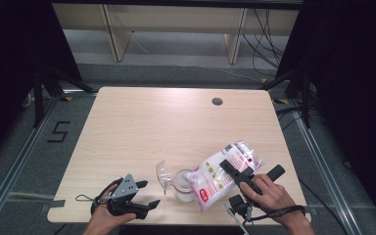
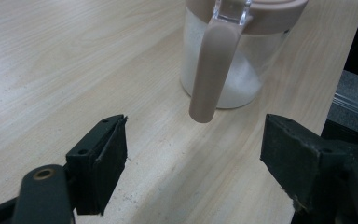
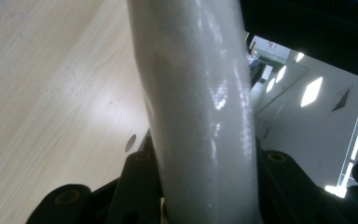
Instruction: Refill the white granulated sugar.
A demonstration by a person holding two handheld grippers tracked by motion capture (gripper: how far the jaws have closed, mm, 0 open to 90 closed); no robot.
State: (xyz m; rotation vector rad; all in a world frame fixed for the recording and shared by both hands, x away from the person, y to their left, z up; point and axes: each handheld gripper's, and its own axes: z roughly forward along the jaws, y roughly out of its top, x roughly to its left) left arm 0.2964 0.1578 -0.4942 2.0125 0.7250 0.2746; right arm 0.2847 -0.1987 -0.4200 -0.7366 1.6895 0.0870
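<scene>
The right tongs [image 1: 235, 172] clamp a tilted white bag [image 1: 223, 174] over the jar [image 1: 183, 185]; the left tongs [image 1: 146, 194] rest wide open, empty, facing the jar's handle [image 2: 210, 74].

The jar [image 2: 233, 51] top is cut off; bag [image 1: 223, 174] print unreadable.

Bare tabletop [image 1: 176, 122] across far and left stretches, jar [image 1: 183, 188] with open lid [image 1: 164, 174] and tilted bag [image 1: 225, 171] crowding near-right edge, narrow gap beside left gripper [image 1: 144, 196].
</scene>
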